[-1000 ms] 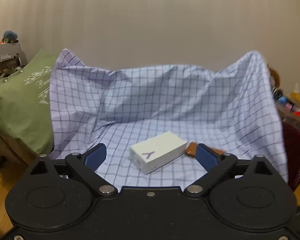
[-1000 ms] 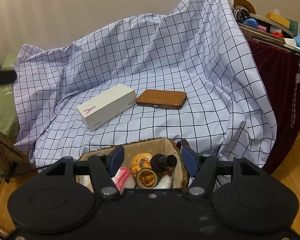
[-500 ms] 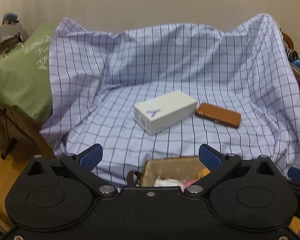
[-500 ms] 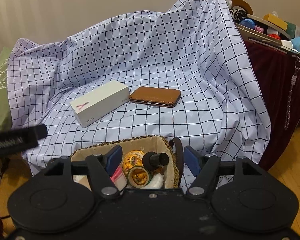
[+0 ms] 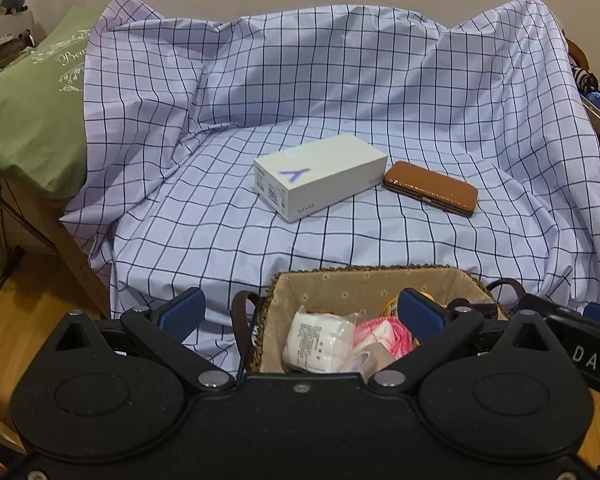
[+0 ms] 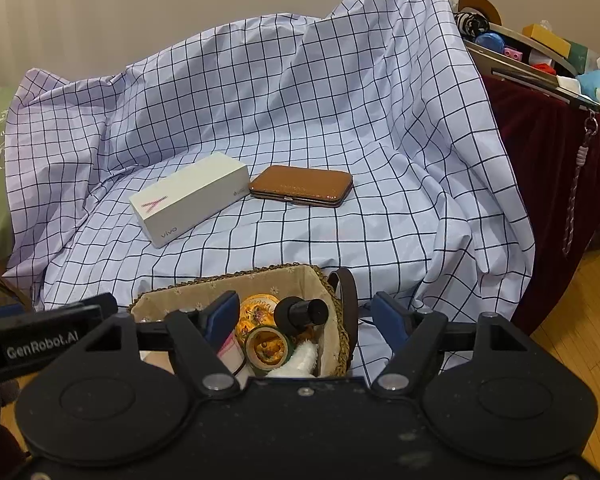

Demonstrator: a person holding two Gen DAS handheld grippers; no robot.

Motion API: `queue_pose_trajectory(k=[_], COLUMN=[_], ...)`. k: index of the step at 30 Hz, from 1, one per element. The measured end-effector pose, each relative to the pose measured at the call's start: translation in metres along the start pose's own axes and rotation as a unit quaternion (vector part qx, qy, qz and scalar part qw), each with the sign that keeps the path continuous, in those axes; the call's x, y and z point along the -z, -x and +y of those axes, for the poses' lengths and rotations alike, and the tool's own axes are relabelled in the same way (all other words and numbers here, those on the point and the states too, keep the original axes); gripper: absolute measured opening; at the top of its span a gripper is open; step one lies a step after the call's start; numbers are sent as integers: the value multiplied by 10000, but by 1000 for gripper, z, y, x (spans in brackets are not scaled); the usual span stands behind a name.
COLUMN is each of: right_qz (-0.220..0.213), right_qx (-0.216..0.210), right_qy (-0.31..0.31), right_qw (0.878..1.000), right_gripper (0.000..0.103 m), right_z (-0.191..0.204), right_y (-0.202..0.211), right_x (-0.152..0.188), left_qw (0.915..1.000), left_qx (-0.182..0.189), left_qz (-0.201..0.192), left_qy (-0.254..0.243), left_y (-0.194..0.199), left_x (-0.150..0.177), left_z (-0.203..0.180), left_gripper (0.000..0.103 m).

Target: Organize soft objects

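Hovering over the basket point(image 5: 364, 280), left gripper point(image 5: 300, 312) gaping wide and empty; right gripper point(image 6: 304, 316) half-spread, jaws just been opening, gripping nothing. Best: straddle the white soft pack point(image 5: 320, 340) squarely, close gently.

The left gripper point(image 5: 302, 314) hangs wide open over a lined basket point(image 5: 364, 285). Beyond it, a white box point(image 5: 320, 176) lies beside a brown case point(image 5: 431, 188).

The white box point(image 6: 190, 198) ahead of the right tool reads "vivo" on its long side, with a pink "Y" on its end. "GenRobot.AI" stands on the left tool's black bar point(image 6: 40, 346); "DAS" shows on the right tool's bar point(image 5: 588, 358).
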State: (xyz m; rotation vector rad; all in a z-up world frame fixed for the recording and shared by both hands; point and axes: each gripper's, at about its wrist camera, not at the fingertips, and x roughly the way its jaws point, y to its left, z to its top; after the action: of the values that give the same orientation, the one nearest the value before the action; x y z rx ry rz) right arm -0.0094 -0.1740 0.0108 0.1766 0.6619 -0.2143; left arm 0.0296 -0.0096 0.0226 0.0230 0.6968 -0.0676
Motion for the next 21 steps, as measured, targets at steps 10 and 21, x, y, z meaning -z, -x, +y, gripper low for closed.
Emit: queue_pose_trajectory(k=[10, 21], right_qz=[38, 76], right_qx=[15, 3], right_qy=[4, 8], right_qw=[10000, 10000], right_gripper=[74, 74], right_z=[0, 1], right_y=[-2, -3], right_x=[2, 4], left_qw=[10000, 9999], left_qx=[33, 82], left_qz=[80, 147], left_qy=[14, 35], left_y=[-2, -3], left_x=[2, 8], left_z=[0, -1], left_gripper=[100, 100])
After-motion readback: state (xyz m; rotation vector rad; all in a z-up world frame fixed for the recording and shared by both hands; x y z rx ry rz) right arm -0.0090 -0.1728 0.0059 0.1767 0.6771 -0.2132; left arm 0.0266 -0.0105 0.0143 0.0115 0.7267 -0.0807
